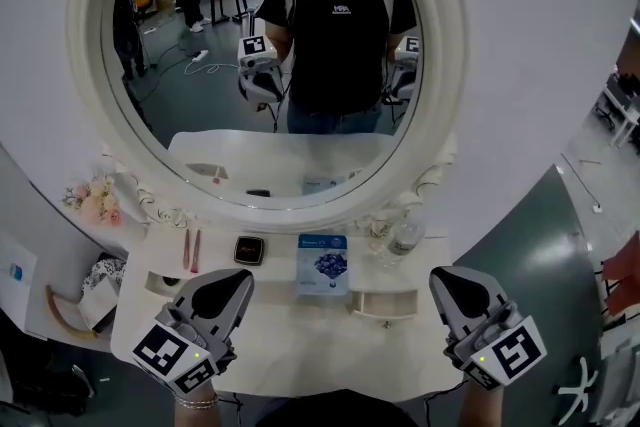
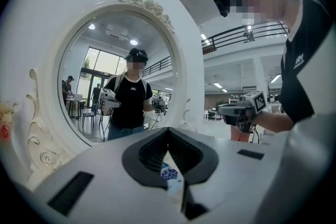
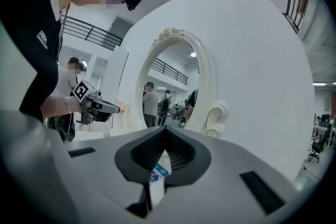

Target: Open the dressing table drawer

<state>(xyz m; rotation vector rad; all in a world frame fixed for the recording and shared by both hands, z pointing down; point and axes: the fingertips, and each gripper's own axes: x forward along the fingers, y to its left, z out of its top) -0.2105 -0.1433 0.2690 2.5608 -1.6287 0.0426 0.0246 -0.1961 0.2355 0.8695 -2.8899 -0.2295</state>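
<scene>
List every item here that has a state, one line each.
left tongs: shut, nothing gripped
right tongs: shut, nothing gripped
small drawer with knob: looks pulled out with its hollow showing, not certain
blue packet: lying flat on the tabletop
dark square case: lying flat
clear bottle: upright by the mirror frame
</scene>
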